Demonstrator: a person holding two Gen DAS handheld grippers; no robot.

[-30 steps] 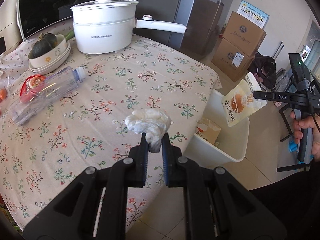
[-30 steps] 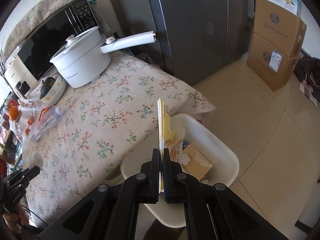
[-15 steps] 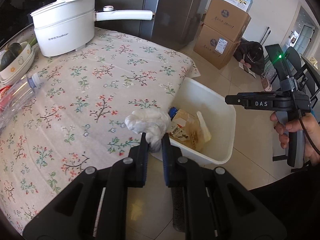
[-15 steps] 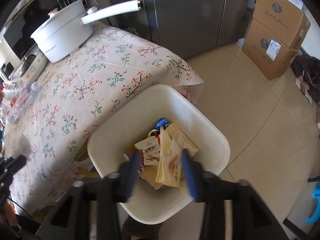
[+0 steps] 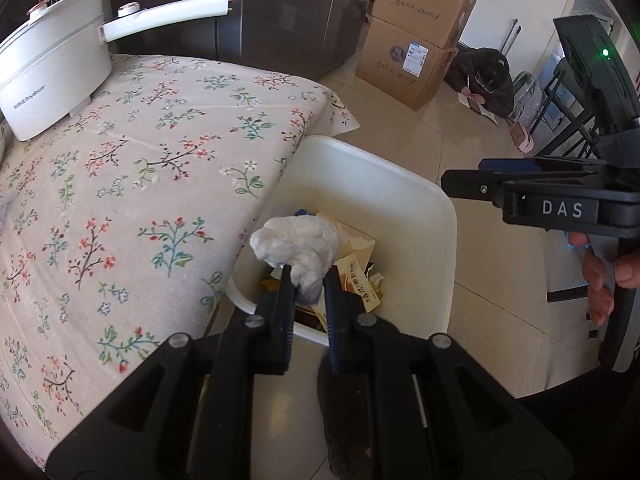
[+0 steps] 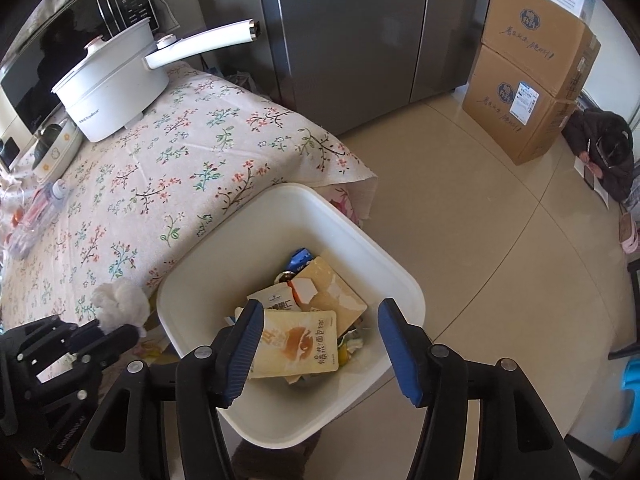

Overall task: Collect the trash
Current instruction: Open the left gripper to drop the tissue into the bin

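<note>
My left gripper (image 5: 307,280) is shut on a crumpled white tissue (image 5: 296,246) and holds it over the near left rim of the white bin (image 5: 400,184). The tissue also shows in the right wrist view (image 6: 120,306), just left of the bin (image 6: 280,196). My right gripper (image 6: 318,322) is open and empty above the bin. A yellow snack pouch (image 6: 298,344) lies on top of the wrappers inside the bin. In the left wrist view the right gripper (image 5: 464,186) shows from the side, right of the bin.
The bin stands on the floor against the table with the floral cloth (image 6: 168,168). A white pot with a long handle (image 6: 116,84), a bowl stack (image 6: 56,146) and a plastic bottle (image 6: 34,218) sit on the table. Cardboard boxes (image 6: 528,92) stand by the fridge.
My right gripper opened and let the yellow pouch drop into the bin. My left gripper carried the tissue from over the table to the bin's rim.
</note>
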